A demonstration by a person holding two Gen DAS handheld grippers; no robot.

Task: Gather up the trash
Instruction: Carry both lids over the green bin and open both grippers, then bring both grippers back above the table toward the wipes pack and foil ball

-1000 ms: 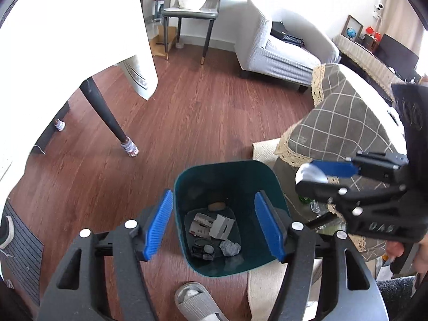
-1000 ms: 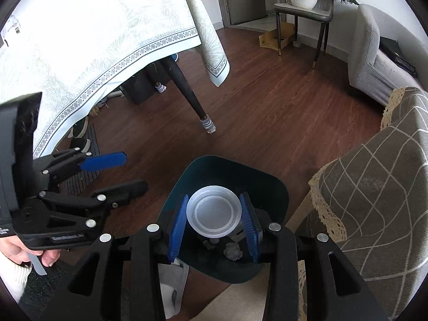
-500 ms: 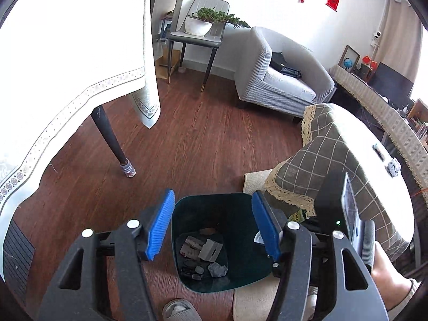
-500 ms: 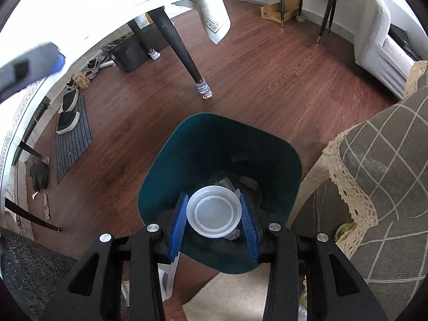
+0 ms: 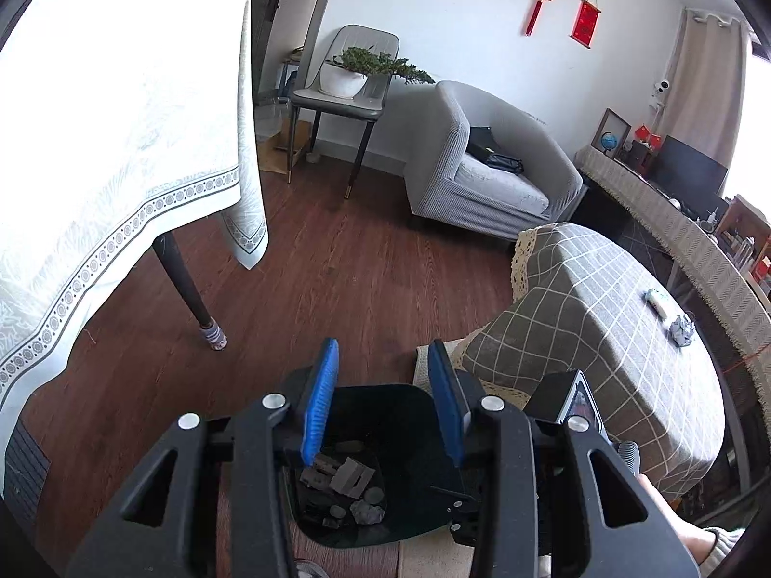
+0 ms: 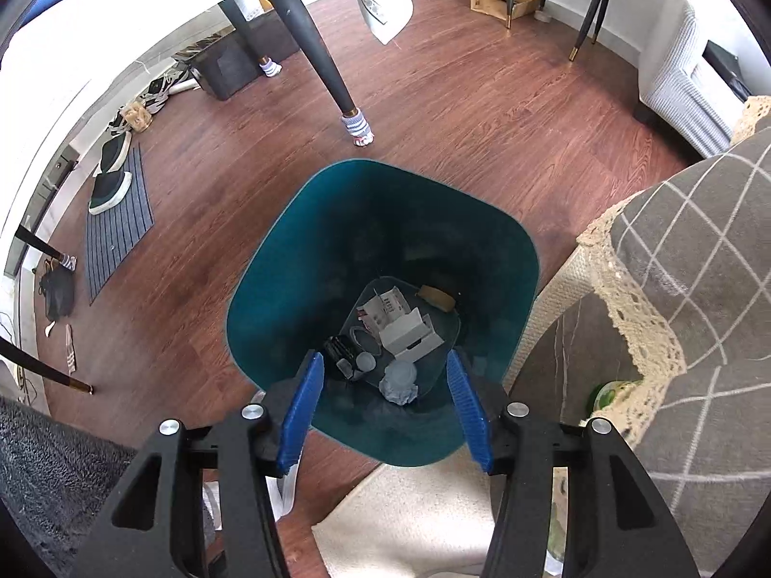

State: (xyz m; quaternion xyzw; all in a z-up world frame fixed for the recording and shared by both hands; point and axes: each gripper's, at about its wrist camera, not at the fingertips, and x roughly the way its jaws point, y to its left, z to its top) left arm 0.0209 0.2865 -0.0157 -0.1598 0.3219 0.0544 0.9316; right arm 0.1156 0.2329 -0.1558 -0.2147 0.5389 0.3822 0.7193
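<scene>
A dark teal bin (image 6: pixel 337 221) stands on the wooden floor, holding boxes, paper scraps and small lids. A clear plastic cup (image 6: pixel 400 374) lies inside it on a crumpled paper ball (image 6: pixel 397 395). My right gripper (image 6: pixel 384 356) hangs over the bin's near rim with its jaws opening and nothing between the pads. In the left wrist view the bin (image 5: pixel 376 390) sits low, and my left gripper (image 5: pixel 383 351) is above it, jaws closing with nothing between them. More crumpled paper (image 5: pixel 682 330) lies on the checked coffee table (image 5: pixel 602 337).
A dining table under a white cloth (image 5: pixel 120 120) stands left on a dark leg (image 5: pixel 188 289). A grey armchair (image 5: pixel 482 178) and a chair with a plant (image 5: pixel 347 91) are at the back. Shoes by a striped mat (image 6: pixel 115 221) lie left; a cream rug (image 6: pixel 409 520) lies near.
The right gripper sank toward the bin and spread its jaws; the clear cup it held now lies in the bin. The left gripper rose, tilted up and narrowed its jaws.
</scene>
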